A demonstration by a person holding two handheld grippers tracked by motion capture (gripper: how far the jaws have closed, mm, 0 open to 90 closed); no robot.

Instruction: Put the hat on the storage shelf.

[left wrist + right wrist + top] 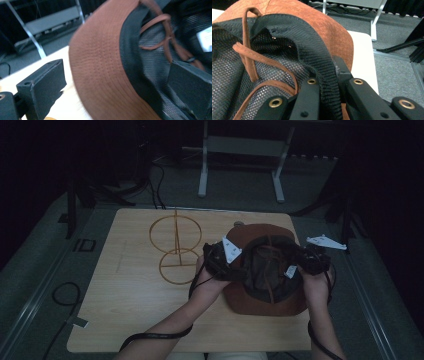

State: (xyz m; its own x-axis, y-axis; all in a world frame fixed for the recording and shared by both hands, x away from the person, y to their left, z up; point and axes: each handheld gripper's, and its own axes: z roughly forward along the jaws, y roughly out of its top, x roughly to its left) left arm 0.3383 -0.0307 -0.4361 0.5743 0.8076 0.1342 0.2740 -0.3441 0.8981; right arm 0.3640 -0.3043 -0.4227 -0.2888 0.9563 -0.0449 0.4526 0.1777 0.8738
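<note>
A brown brimmed hat (260, 307) lies upside down on the right half of the wooden table (125, 320), its black mesh lining and a brown cord (249, 62) facing up. My left gripper (239, 269) is at the hat's left side and stands open. In the left gripper view its jaws straddle the brown brim (100, 62) without pressing it, one outside and one over the lining. My right gripper (303, 263) is at the hat's right side, shut on the black inner band (317, 57), which runs up between the two jaws.
A thin wooden stand of two rings on a post (176, 249) stands left of the hat, close to my left hand. Metal frame legs (202, 170) rise beyond the table's far edge. A cable loop (65, 295) lies on the floor at left.
</note>
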